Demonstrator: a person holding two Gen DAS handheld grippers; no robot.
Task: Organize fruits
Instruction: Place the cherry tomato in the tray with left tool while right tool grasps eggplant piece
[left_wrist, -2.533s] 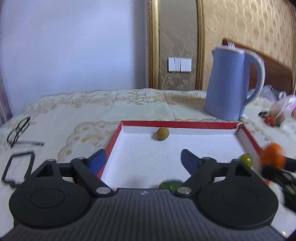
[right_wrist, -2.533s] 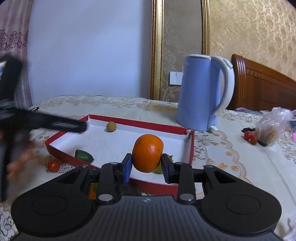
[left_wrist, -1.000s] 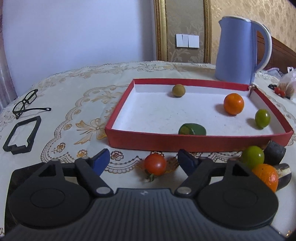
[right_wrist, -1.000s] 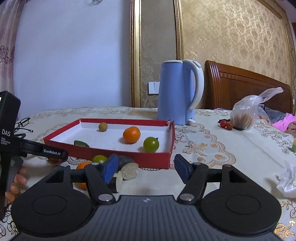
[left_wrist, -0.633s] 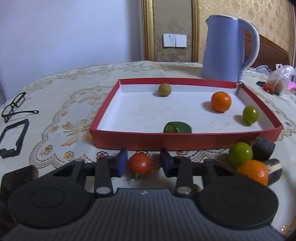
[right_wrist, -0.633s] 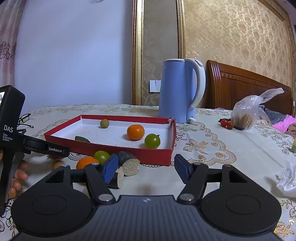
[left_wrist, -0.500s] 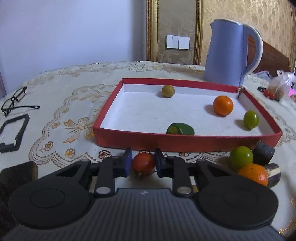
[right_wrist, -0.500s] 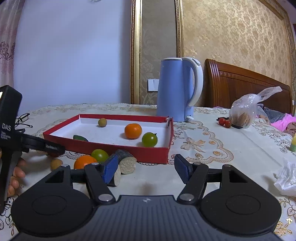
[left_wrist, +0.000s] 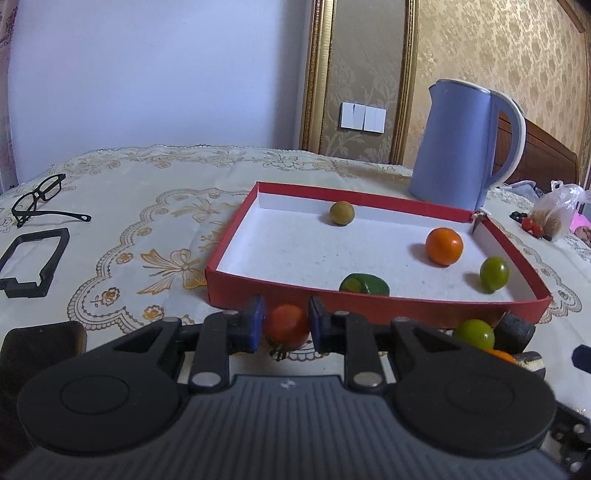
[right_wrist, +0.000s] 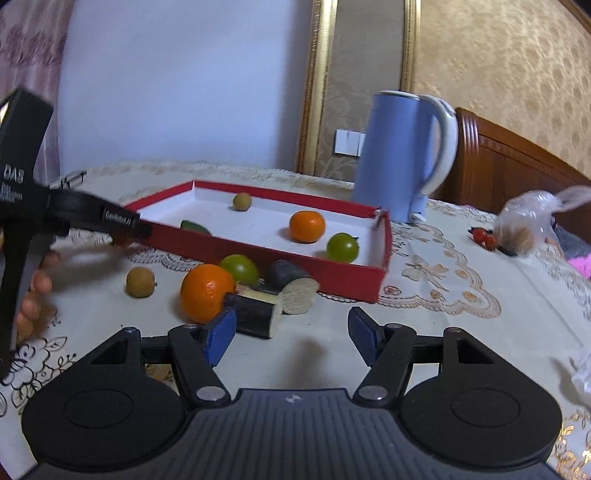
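Low, left gripper (left_wrist: 284, 325) clamping tomato (left_wrist: 287, 325)

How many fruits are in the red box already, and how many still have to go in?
Four sit in the red box: a brownish fruit, an orange, a green tomato and a dark green piece. The left gripper holds a red tomato. Outside wait another orange, a green one and a small brown one. The right gripper is open.
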